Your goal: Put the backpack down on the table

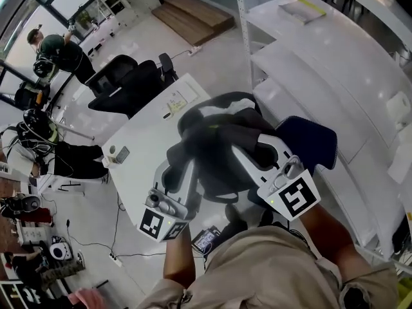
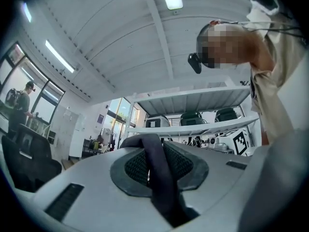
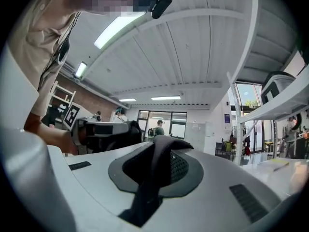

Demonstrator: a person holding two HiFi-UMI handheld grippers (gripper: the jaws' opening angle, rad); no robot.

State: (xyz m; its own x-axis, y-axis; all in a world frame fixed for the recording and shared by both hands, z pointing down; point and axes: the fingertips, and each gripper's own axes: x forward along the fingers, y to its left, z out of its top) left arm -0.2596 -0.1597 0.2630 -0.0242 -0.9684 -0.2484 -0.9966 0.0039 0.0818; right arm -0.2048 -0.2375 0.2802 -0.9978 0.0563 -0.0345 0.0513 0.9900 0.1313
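Note:
The black backpack (image 1: 219, 140) hangs in the air between my two grippers, above the near end of the white table (image 1: 145, 140). My left gripper (image 1: 183, 166) grips it from the left, and its own view shows a dark strap (image 2: 161, 182) pinched between its grey jaws (image 2: 154, 151). My right gripper (image 1: 254, 152) holds it from the right; a dark strap (image 3: 152, 178) runs between its jaws (image 3: 161, 149) too. Both grippers point roughly level. The backpack's lower part is hidden behind the grippers and my arms.
On the table lie a cup (image 1: 112, 152), a small dark device (image 1: 122, 154) and papers (image 1: 177, 100). Black office chairs (image 1: 122, 82) stand at its far side. A white shelf rack (image 1: 335, 63) runs along the right. A gadget (image 1: 206, 239) lies on the floor by my legs.

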